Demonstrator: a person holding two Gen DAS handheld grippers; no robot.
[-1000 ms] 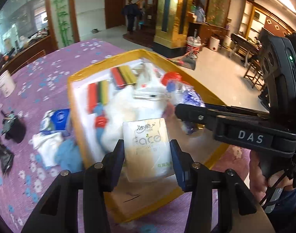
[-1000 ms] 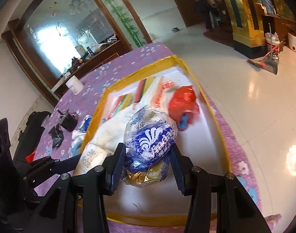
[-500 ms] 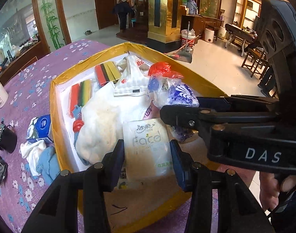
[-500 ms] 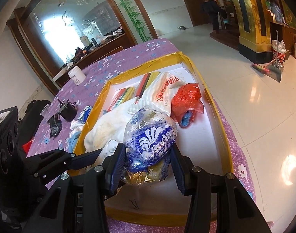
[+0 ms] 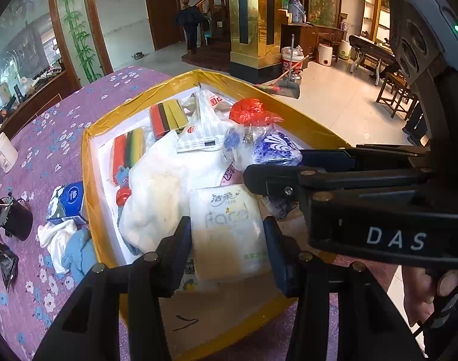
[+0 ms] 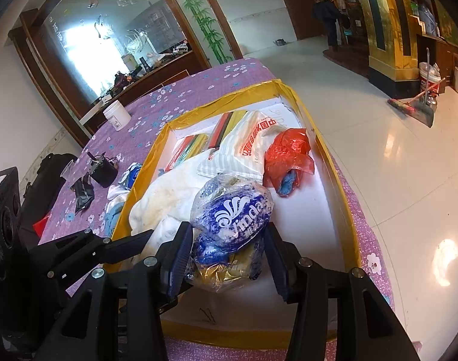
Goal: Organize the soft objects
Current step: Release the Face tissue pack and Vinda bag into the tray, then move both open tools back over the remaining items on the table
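Had the left gripper point(image 5: 226, 225) clamped on a white tissue pack point(image 5: 229, 240), pads flat against both sides. Jaws had just eased out a touch, but hadn't let go as far as could be told. Same deal with the right gripper point(image 6: 227, 231): pinched a blue-printed plastic bag point(image 6: 235, 210) about midway open, also just loosened a hair, with the bag bulging up past the tips.

Held both loads over the near end of the yellow-rimmed tray point(image 5: 87, 162). Just ahead of the tips lay a crumpled white cloth point(image 5: 157, 192), further out a red bag point(image 5: 250, 111) and some striped sponges point(image 5: 129, 150). Off to the left gripper's left, outside the tray, sat a blue tissue pack point(image 5: 68, 198) and a blue cloth point(image 5: 78, 252), not sorted yet.

Looked like the drop-off step. Best bet: sink each load right onto the bare tray floor nearest the tool before opening wide, release one side at a time, then back straight out. Worth minding how close the two grippers were.
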